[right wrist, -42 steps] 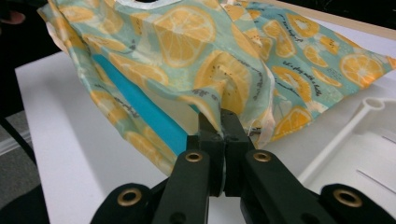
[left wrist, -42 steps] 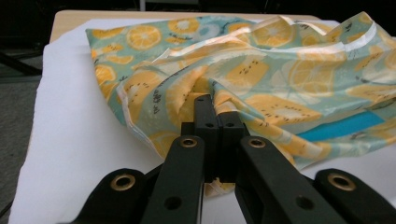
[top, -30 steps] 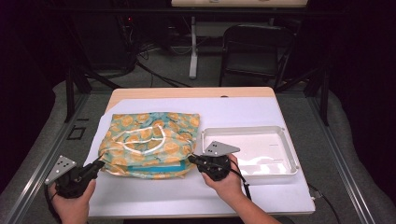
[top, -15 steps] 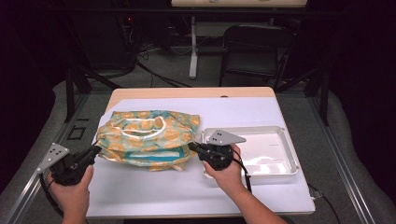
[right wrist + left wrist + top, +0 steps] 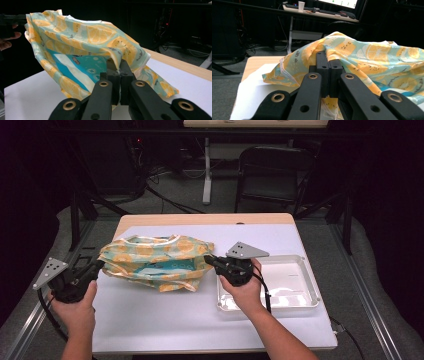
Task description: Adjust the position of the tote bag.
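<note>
A teal cloth with an orange-slice print (image 5: 155,261) hangs lifted off the white table cover, stretched between my two grippers. My left gripper (image 5: 97,265) pinches its left edge; in the left gripper view the cloth (image 5: 367,62) bunches around the closed jaws of the left gripper (image 5: 327,60). My right gripper (image 5: 209,259) is shut on the right edge; in the right gripper view the cloth (image 5: 85,42) drapes from the right gripper (image 5: 117,65) toward the other hand at far left. The lower part sags toward the table.
A shallow white tray (image 5: 300,285) lies on the table to the right, just behind my right hand. The white table cover (image 5: 165,320) stretches in front of the cloth. A dark chair (image 5: 272,170) and table legs stand beyond the far edge.
Both grippers have risen and drawn apart, lifting the cloth from lying flat on the table to hanging stretched between them.
</note>
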### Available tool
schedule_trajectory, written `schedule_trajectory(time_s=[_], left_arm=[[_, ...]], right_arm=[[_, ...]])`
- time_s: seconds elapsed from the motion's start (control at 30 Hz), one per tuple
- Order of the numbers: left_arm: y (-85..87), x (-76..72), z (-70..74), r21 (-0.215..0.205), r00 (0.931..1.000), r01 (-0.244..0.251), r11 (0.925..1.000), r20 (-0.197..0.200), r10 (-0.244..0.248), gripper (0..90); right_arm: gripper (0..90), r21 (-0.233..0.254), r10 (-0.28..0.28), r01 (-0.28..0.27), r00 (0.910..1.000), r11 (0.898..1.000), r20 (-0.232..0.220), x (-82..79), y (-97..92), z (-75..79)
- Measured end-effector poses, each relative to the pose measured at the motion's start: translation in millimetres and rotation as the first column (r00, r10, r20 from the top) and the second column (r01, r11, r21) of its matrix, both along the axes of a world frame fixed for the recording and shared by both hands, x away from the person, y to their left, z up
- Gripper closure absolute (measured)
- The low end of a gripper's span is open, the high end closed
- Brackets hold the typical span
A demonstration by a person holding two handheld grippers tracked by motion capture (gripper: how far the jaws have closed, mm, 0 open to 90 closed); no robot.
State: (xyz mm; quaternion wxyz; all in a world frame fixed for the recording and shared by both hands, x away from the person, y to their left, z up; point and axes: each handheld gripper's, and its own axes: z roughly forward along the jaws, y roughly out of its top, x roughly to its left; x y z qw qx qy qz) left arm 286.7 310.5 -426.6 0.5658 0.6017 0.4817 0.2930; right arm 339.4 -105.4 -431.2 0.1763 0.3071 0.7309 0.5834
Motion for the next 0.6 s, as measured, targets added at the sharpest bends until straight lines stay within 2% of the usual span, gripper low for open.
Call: schedule_trajectory(time_s=[0.13, 0.33, 0.53, 0.6], left_arm=[[3.0, 3.0, 4.8, -0.005, 1.0, -0.009, 0.9999, -0.002, 0.009, 90.0], [2.9, 7.4, 21.0, 0.02, 0.9998, -0.008, 0.9998, 0.017, 0.008, 90.0], [6.9, 12.7, 34.2, -0.007, 0.9995, -0.008, 0.9999, 0.032, 0.008, 90.0], [6.0, 14.3, 40.2, 0.007, 0.9991, -0.014, 0.9999, 0.04, 0.014, 90.0]], right_arm=[[90.0, 0.009, -0.006, 0.006, 1.0, 1.0, -0.002, 5.9, -0.6, 7.0], [90.0, -0.002, -0.039, 0.039, 0.9982, 0.999, 0.046, 10.5, 0.2, 24.5], [90.0, 0.014, -0.063, 0.062, 0.9959, 0.998, 0.065, 18.1, -1.8, 38.5], [90.0, 0.011, -0.073, 0.072, 0.9941, 0.997, 0.081, 20.2, -1.5, 42.9]])
